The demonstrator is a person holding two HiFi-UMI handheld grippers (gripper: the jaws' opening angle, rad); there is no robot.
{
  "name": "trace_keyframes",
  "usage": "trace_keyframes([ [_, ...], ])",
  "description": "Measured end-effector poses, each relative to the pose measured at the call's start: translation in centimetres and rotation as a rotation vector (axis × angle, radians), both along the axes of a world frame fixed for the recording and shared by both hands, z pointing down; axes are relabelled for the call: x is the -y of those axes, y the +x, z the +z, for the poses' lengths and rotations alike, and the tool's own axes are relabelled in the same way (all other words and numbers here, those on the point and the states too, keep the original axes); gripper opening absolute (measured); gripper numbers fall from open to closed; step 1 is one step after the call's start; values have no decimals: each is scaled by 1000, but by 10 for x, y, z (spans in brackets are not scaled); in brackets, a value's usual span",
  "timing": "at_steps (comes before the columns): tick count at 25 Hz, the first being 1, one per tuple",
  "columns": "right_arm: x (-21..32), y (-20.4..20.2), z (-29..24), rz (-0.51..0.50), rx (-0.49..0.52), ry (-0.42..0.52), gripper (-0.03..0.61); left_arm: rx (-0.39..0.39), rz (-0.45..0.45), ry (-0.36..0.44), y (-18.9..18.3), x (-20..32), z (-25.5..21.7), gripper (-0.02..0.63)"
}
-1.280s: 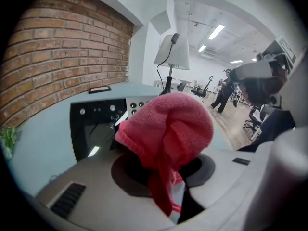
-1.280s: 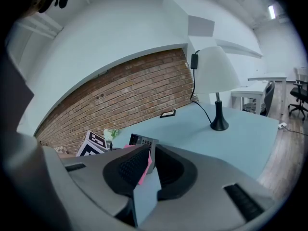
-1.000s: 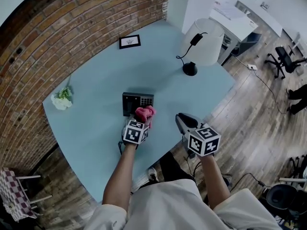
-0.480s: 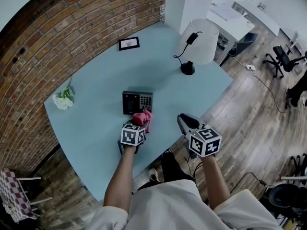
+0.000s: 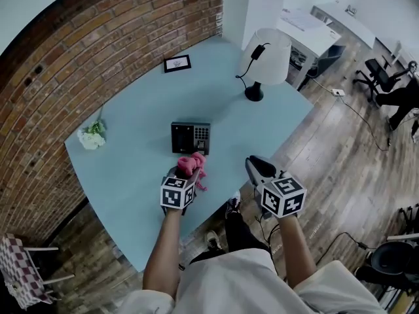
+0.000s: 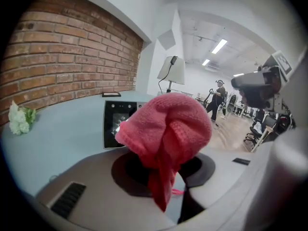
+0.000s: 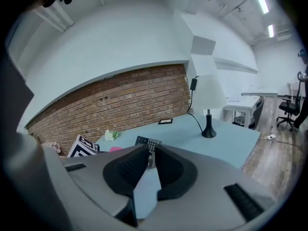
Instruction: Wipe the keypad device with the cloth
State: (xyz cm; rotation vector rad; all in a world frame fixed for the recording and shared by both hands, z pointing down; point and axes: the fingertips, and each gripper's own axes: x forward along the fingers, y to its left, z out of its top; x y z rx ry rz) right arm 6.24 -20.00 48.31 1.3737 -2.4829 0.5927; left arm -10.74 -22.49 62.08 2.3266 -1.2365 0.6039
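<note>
The black keypad device (image 5: pixel 190 138) lies flat on the light blue table (image 5: pixel 131 169), keys at its right end. A bunched pink cloth (image 5: pixel 190 165) hangs just short of its near edge, with my left gripper (image 5: pixel 184 174) shut on it. In the left gripper view the cloth (image 6: pixel 166 126) bulges out of the jaws and covers part of the keypad device (image 6: pixel 115 123) behind it. My right gripper (image 5: pixel 257 167) hovers past the table's near right edge, shut with nothing in it. From the right gripper view, the keypad device (image 7: pixel 148 145) shows just beyond the closed right gripper (image 7: pixel 150 159).
A white table lamp (image 5: pixel 265 57) with a black base and cable stands at the far right corner. A small framed picture (image 5: pixel 177 63) lies at the back, a white flower (image 5: pixel 91 137) at the left edge. The brick wall (image 5: pixel 78 51) borders the table's left side.
My left gripper has drawn back toward me with the pink cloth, which rested on the keypad's near edge before and now sits off it. The right gripper has barely moved.
</note>
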Motion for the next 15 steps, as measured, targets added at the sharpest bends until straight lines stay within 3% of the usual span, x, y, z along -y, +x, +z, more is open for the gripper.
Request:
trace_keyframes([
  [8,-37,3,-35,22,-8,46,64,-11,-29,152,-8,-40,-74,152],
  [15,-59,7,-77,-21,-7,117,64,-14,-68,291,-9,-65,-145,151],
])
